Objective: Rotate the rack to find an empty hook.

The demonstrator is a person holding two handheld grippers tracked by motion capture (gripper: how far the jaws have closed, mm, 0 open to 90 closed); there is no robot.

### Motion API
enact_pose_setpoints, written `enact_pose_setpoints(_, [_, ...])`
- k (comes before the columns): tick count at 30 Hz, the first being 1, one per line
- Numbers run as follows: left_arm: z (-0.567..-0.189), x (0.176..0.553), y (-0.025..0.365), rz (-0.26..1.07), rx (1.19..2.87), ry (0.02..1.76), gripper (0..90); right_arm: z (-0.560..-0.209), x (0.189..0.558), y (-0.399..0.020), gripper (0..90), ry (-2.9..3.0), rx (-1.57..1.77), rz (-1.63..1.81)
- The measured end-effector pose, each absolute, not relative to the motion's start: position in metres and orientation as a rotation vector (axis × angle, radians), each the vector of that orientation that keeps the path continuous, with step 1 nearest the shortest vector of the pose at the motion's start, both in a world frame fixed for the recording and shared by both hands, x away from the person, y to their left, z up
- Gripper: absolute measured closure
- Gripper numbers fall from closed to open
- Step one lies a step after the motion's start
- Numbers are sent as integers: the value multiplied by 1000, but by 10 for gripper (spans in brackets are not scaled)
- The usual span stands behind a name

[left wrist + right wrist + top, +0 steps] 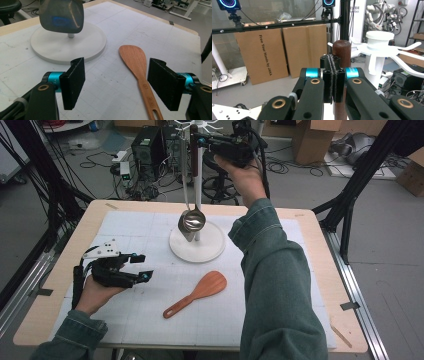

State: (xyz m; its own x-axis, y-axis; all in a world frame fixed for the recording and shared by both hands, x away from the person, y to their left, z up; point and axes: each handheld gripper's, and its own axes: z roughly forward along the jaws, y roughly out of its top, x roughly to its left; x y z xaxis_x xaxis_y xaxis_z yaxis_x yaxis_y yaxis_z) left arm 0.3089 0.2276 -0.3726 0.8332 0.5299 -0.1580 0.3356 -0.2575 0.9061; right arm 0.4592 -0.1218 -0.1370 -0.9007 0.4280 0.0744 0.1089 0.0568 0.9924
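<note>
- The right gripper (202, 141) is being held high above the far edge of the light wooden counter (320, 270), level with the top of the white utensil stand with a round base (197, 251).
- In the right gripper view its fingers (329, 75) are lying pressed together, pad against pad, with nothing between them that can be made out.
- The dark brown rounded wooden handle (341, 53) is standing just behind those fingers in that view; whether the fingers are touching it cannot be told.
- In the high view this handle is running down beside the white post to the shiny steel ladle (192, 221), whose bowl is hanging just above the stand's base, toward the far middle of the counter.
- The left gripper (141, 267) is resting low over the white gridded mat (150, 320) near the counter's left edge, its fingers (73, 82) standing spread apart with nothing between them.
- The reddish-brown wooden spatula (196, 294) is lying flat on the mat at the counter's centre, blade toward the stand's base, looped handle end toward the near edge.
- In the left gripper view the spatula (136, 62) is lying ahead of the spread fingers, close by the right-hand one but apart from it.
</note>
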Motion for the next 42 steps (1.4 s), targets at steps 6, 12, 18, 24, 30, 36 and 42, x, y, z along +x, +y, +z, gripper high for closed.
enact_pose_setpoints(6, [-372,309,228,212,1869,650,311,-137,460,-119,899,2097,540,1926])
enact_pose_setpoints(12, [-372,309,228,213,1869,652,310,-138,460,-117,899,2104,534,1917])
enact_pose_setpoints(18, [-373,310,229,216,1872,649,310,-137,459,-120,899,2099,519,1932])
enact_pose_setpoints(24, [-372,309,228,216,1870,653,310,-140,458,-126,899,2101,523,1927])
enact_pose_setpoints(30, [-373,309,228,214,1873,650,311,-143,458,-136,899,2094,544,1925])
enact_pose_setpoints(36, [-373,310,228,213,1871,652,310,-145,460,-147,899,2076,576,1922])
enact_pose_setpoints(42, [-373,310,228,212,1871,650,311,-144,462,-153,899,2059,593,1924])
